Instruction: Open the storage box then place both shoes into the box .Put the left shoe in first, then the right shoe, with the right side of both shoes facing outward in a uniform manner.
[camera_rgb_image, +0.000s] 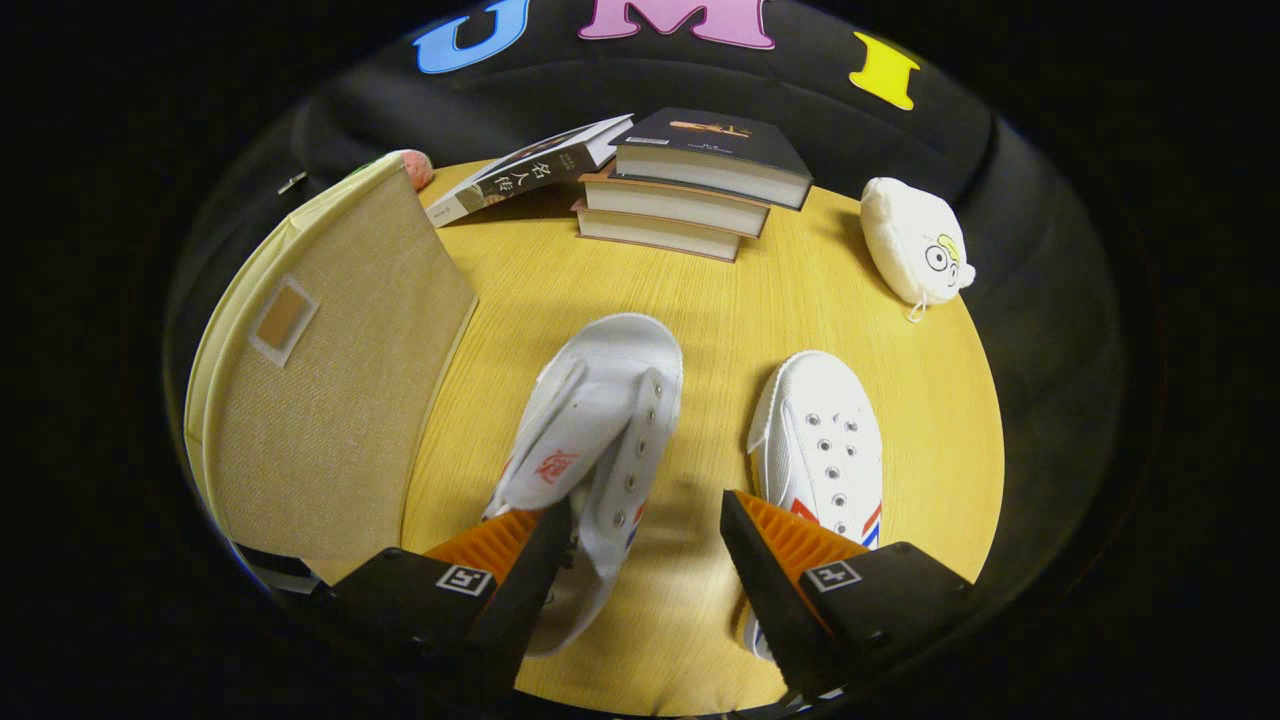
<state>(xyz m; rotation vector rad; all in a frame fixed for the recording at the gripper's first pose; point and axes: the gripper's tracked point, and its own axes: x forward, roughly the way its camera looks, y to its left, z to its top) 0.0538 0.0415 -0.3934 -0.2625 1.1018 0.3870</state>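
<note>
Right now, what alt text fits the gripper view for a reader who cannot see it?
The open gripper hangs over two white shoes on a round wooden table, its fingers straddling the side of the left shoe, with the right shoe beside it. A beige storage box stands at the left; stacked books and a plush toy lie beyond.

2 shoes (600, 440) (825, 440); 4 books (690, 185); 1 storage box (330, 400); 1 plush toy (915, 245).

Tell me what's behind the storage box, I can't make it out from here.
A small pink thing peeks over the storage box; the box hides the rest. An open book lies beside it. The gripper jaws stand open over the left shoe.
</note>
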